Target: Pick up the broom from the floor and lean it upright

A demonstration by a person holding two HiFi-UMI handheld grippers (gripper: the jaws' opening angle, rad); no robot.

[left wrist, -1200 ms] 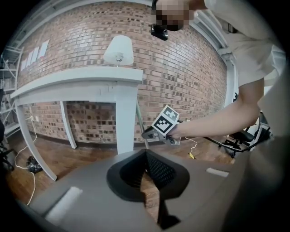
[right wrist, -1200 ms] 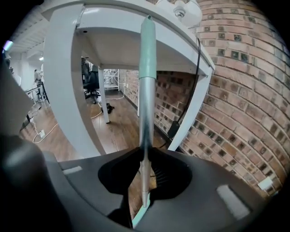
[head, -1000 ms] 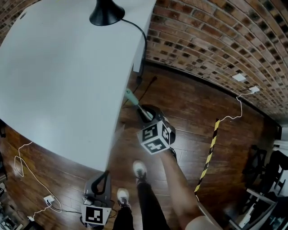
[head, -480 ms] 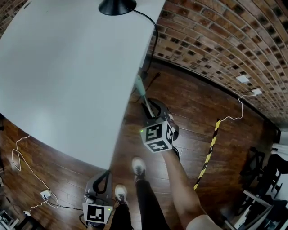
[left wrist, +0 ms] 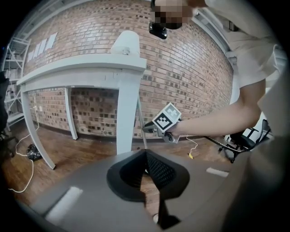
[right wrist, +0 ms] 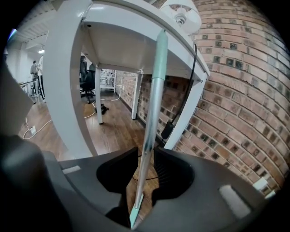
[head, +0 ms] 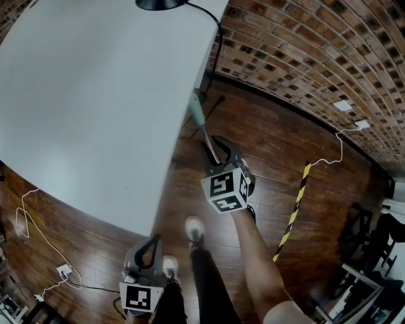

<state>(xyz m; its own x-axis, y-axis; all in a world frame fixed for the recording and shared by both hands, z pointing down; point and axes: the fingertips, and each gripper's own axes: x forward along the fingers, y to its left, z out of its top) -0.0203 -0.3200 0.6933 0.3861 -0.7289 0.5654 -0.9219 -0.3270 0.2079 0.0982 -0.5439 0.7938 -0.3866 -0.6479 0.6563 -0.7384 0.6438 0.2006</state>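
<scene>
The broom's metal handle [right wrist: 152, 113] with a mint-green grip [head: 197, 112] stands steeply, its top resting against the edge of the white table [head: 95, 95]. My right gripper [head: 218, 147] is round the handle below the grip. In the right gripper view its jaws [right wrist: 144, 156] are opening, the handle runs between them, and floor shows beside the handle on its left. The broom head is hidden. My left gripper [head: 147, 245] hangs low near the person's shoes with its jaws [left wrist: 145, 154] closed on nothing. The left gripper view shows the thin handle [left wrist: 141, 122] at the table leg.
A black lamp base [head: 161, 3] with its cable sits on the table's far end. The brick wall [head: 304, 63] runs close behind. Yellow-black tape [head: 294, 212] and white cables [head: 28, 221] lie on the wooden floor. Dark equipment [head: 373, 240] stands at the right.
The green grip has come to rest against the table's edge and the handle stands steeper. The right gripper stays round it. The left gripper has hardly moved.
</scene>
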